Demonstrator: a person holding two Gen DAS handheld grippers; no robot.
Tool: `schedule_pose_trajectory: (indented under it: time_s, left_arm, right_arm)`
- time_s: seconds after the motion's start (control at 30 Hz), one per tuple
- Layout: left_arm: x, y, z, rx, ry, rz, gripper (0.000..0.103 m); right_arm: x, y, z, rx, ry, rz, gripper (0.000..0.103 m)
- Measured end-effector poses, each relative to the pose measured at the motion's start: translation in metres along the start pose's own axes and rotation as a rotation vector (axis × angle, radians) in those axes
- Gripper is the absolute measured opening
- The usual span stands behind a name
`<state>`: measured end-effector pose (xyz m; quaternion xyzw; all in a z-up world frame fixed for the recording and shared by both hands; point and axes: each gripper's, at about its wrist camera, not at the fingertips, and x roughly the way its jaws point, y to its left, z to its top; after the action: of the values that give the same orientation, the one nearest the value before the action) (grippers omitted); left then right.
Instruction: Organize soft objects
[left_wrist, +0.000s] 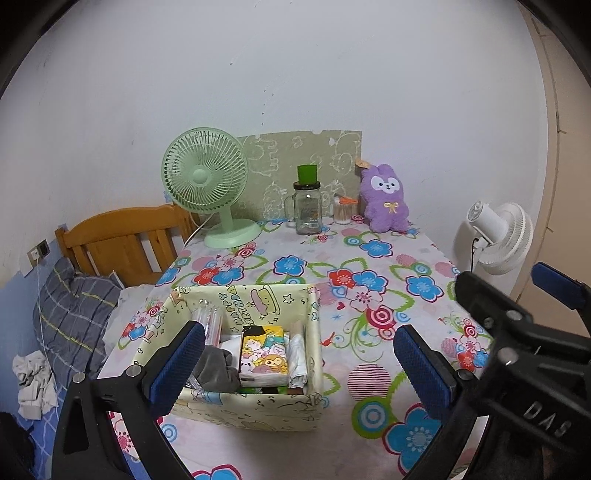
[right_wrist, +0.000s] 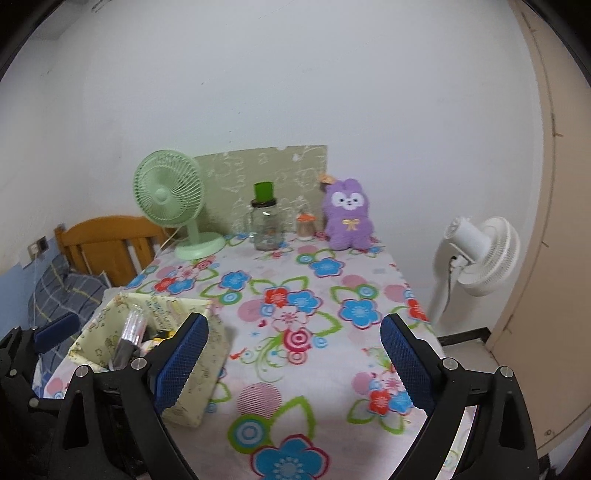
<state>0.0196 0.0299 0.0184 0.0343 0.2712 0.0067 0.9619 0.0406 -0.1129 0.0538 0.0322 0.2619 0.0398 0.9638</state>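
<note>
A purple plush bunny (left_wrist: 386, 199) sits upright at the far right of the flowered table, against a green board; it also shows in the right wrist view (right_wrist: 348, 214). A pale yellow cartoon-print storage box (left_wrist: 255, 369) stands near the front left and holds a grey cloth (left_wrist: 216, 371), a cartoon tissue pack (left_wrist: 264, 356) and other items. The box shows in the right wrist view (right_wrist: 192, 369) too. My left gripper (left_wrist: 299, 363) is open and empty, just in front of the box. My right gripper (right_wrist: 293, 365) is open and empty over the table, right of the box.
A green desk fan (left_wrist: 207, 184), a glass jar with a green lid (left_wrist: 308, 206) and a small cotton-swab jar (left_wrist: 343, 210) stand along the back. A white floor fan (right_wrist: 476, 254) is right of the table. A bed with a wooden headboard (left_wrist: 122, 243) is on the left.
</note>
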Motion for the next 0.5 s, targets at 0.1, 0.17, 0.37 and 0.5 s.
schedule_pose_trajectory:
  time_s: [0.1, 0.17, 0.37, 0.5]
  left_arm:
    - [-0.003, -0.002, 0.0, 0.001, -0.005, 0.0, 0.103]
    - [-0.005, -0.003, 0.0, 0.001, -0.008, 0.005, 0.103]
    - [-0.013, -0.001, -0.002, -0.009, -0.017, 0.012, 0.103]
    - [-0.019, 0.001, -0.001, -0.023, -0.027, 0.019, 0.103]
  right_arm:
    - [-0.007, -0.01, -0.001, 0.014, -0.009, -0.021, 0.096]
    - [-0.012, -0.016, -0.002, 0.023, -0.017, -0.034, 0.096]
    - [-0.024, -0.03, -0.005, 0.048, -0.037, -0.062, 0.096]
    - [-0.029, -0.036, -0.007, 0.061, -0.046, -0.071, 0.096]
